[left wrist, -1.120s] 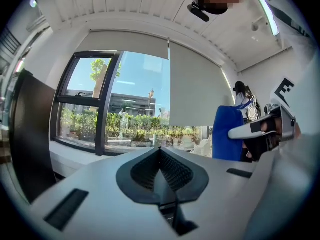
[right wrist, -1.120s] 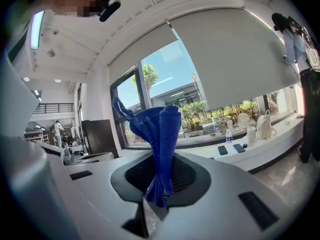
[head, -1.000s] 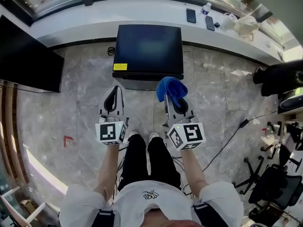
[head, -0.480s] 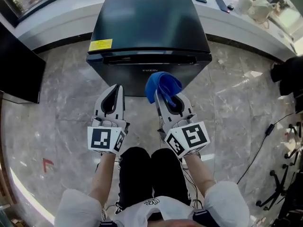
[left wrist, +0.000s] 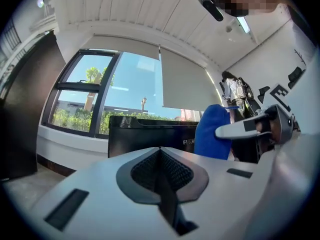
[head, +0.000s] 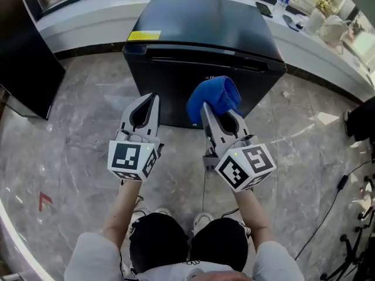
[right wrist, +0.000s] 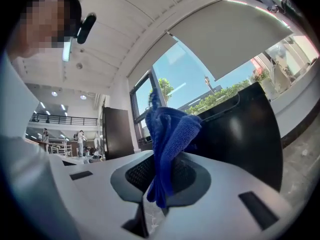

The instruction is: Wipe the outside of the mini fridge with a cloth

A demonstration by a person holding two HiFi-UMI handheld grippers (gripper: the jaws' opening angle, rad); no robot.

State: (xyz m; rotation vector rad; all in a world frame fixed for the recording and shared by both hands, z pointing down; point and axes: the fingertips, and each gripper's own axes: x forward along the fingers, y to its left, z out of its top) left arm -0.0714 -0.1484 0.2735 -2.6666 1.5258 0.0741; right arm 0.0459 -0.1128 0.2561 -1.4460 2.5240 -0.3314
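Right hand-held gripper (head: pixel 218 111) is clamping its jaws on a fold of the blue cloth (head: pixel 214 97), whose bulk is bunching loosely above the tips. It is holding the cloth up in front of the dark door of the mini fridge (head: pixel 199 28), just under the top edge. Whether the cloth is already touching the door is hard to say from the head view. The fridge is standing on the marble floor (head: pixel 76 116), backing onto the white counter (head: pixel 304 40) under the window.

Only a narrow strip of cloth is sitting between the jaws, so friction against the door during a firm stroke could be dragging it free. If the wad shifts sideways, the hard jaw tips may be scraping the glossy panel instead of the fabric.

Left hand-held gripper (head: pixel 145 100) is pointing at the door with its jaws together and nothing between them. It is close enough that a wide sweep could be knocking the two grippers together.
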